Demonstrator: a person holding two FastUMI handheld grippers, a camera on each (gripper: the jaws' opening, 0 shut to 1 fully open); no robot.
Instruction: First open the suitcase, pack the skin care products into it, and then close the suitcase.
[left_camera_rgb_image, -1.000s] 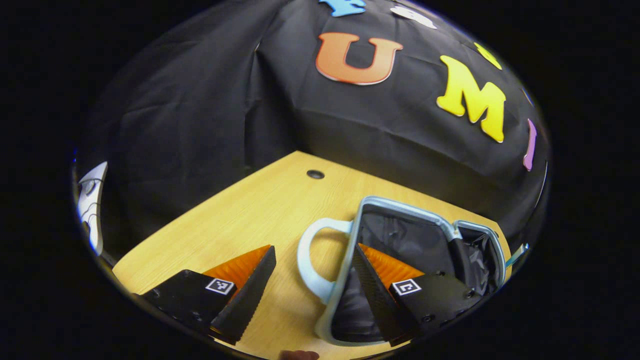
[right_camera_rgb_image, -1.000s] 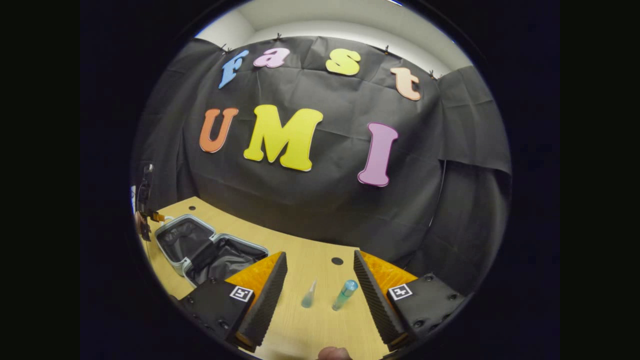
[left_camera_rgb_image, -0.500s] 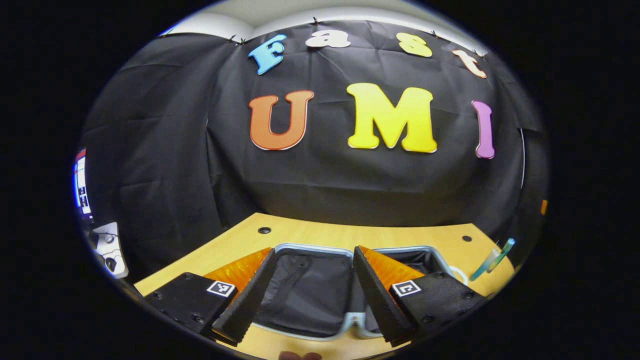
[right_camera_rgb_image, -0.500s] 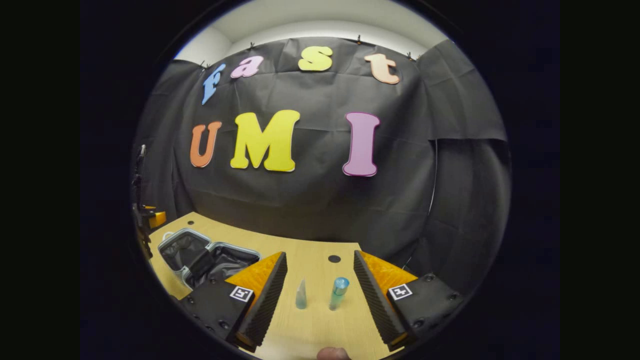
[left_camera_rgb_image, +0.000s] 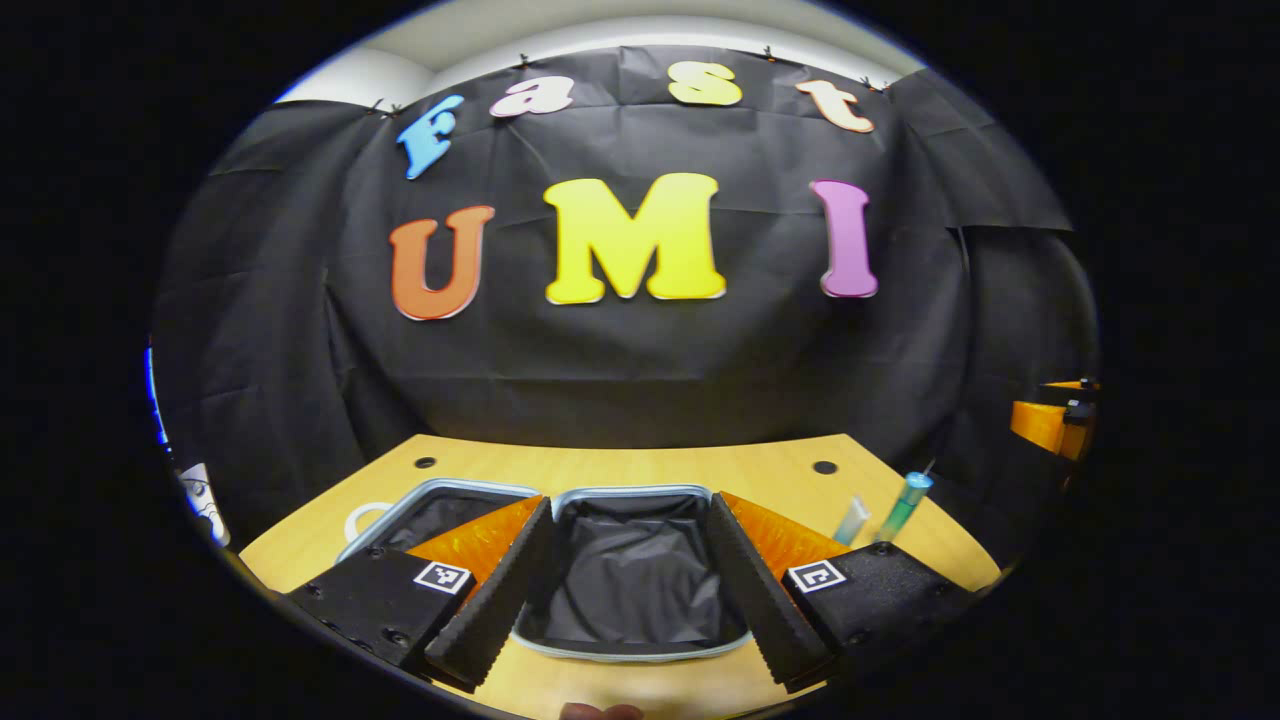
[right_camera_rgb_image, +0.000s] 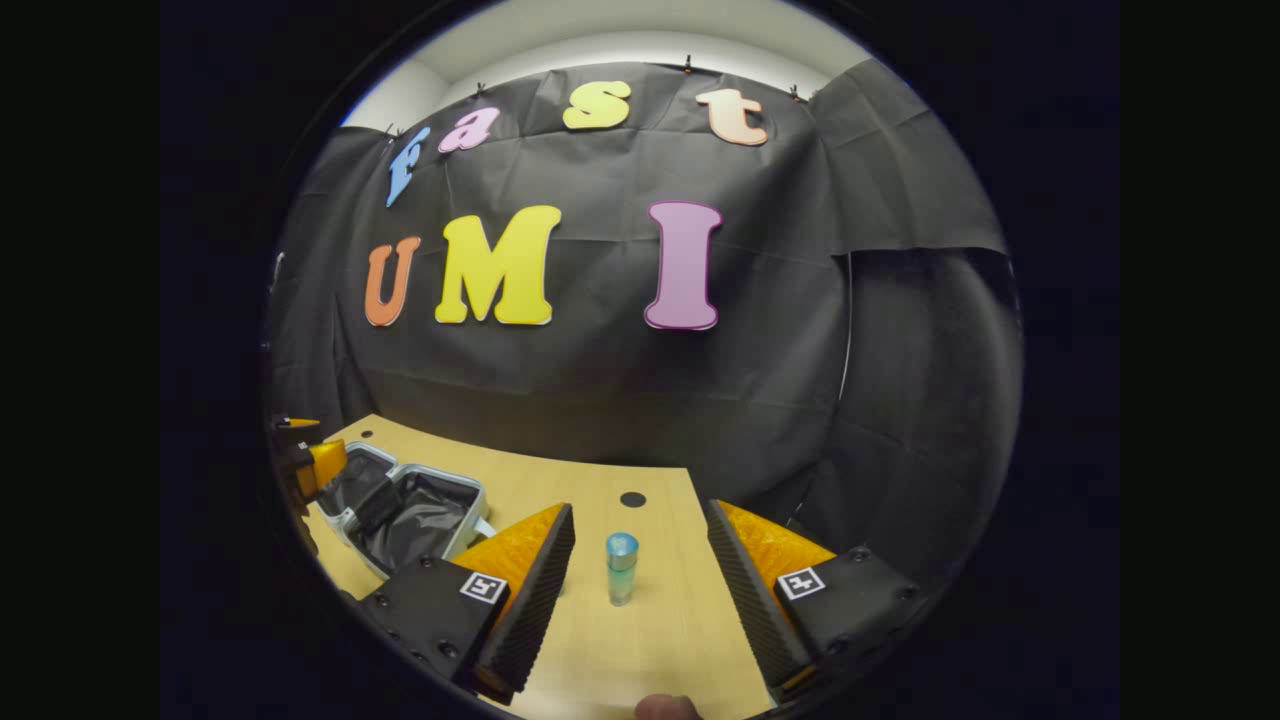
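Observation:
The suitcase (left_camera_rgb_image: 632, 585) lies open on the wooden table (left_camera_rgb_image: 640, 462), both black-lined halves facing up, its pale handle (left_camera_rgb_image: 358, 520) at the left. My left gripper (left_camera_rgb_image: 629, 500) hovers open over the near half, nothing between its fingers. A small clear tube (left_camera_rgb_image: 851, 519) and a teal bottle (left_camera_rgb_image: 905, 503) stand to the right of the suitcase. In the right gripper view the teal bottle (right_camera_rgb_image: 621, 567) stands upright between the fingers of my open right gripper (right_camera_rgb_image: 640, 506), untouched. The suitcase (right_camera_rgb_image: 412, 510) lies to the left there, with the left gripper (right_camera_rgb_image: 312, 465) beside it.
Round cable holes (left_camera_rgb_image: 824, 467) mark the table near its back edge, one just behind the bottle (right_camera_rgb_image: 632, 498). The black cloth wall closes off the back of the table. The right gripper (left_camera_rgb_image: 1050, 420) shows at the far right of the left gripper view.
The left gripper view has swung from the suitcase's handle end to face across its open halves. My right gripper shifted so the teal bottle sits centred between its fingers; the clear tube slid behind a finger.

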